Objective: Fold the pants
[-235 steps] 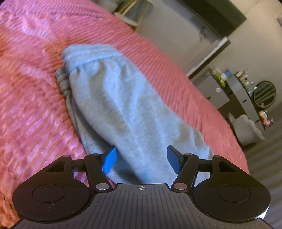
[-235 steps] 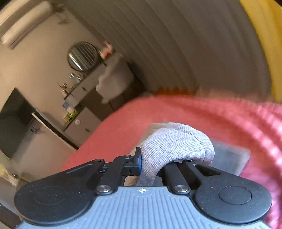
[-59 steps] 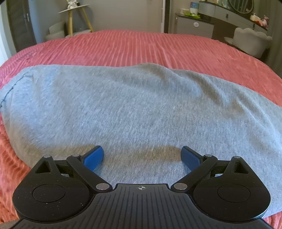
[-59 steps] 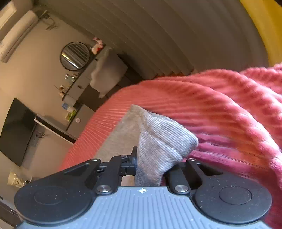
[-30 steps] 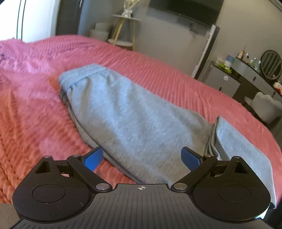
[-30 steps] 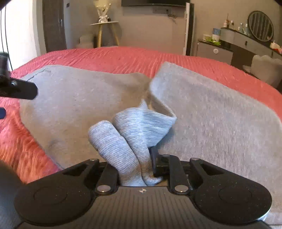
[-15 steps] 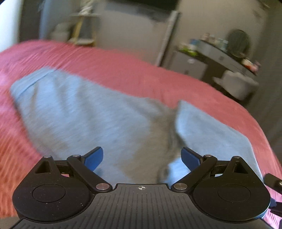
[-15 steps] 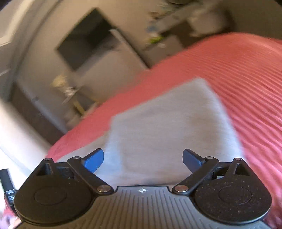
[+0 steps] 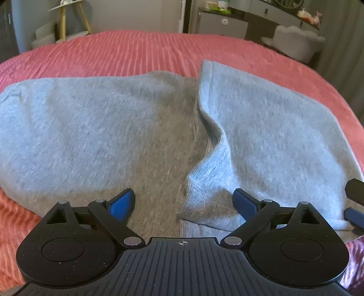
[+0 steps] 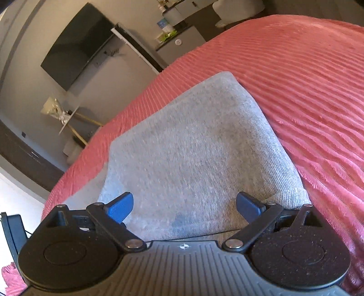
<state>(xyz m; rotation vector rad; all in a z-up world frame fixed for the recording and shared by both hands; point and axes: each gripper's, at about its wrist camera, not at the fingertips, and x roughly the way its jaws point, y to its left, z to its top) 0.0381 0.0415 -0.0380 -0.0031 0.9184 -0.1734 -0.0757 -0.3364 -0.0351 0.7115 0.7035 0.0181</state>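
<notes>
The grey sweatpants (image 9: pixel 91 127) lie on the pink ribbed bedspread (image 9: pixel 145 52). The leg end is folded back over the body as a flap (image 9: pixel 273 127), with its ribbed cuff (image 9: pixel 204 179) just ahead of my left gripper. My left gripper (image 9: pixel 184 205) is open and empty, low over the pants at the flap's edge. My right gripper (image 10: pixel 184 205) is open and empty over the folded flap (image 10: pixel 193 148). Part of the right gripper shows at the right edge of the left wrist view (image 9: pixel 355 205).
The bedspread (image 10: pixel 307 79) stretches right of the pants. Past the bed's far edge stand a wooden-legged side table (image 9: pixel 68 13), a cabinet (image 9: pixel 223 22), a pale chair (image 9: pixel 295 43) and a wall-mounted TV (image 10: pixel 75 43).
My right gripper has let go of the cuff and opened; the leg end now rests folded on the pants. My left gripper has swung right and closer to the fold.
</notes>
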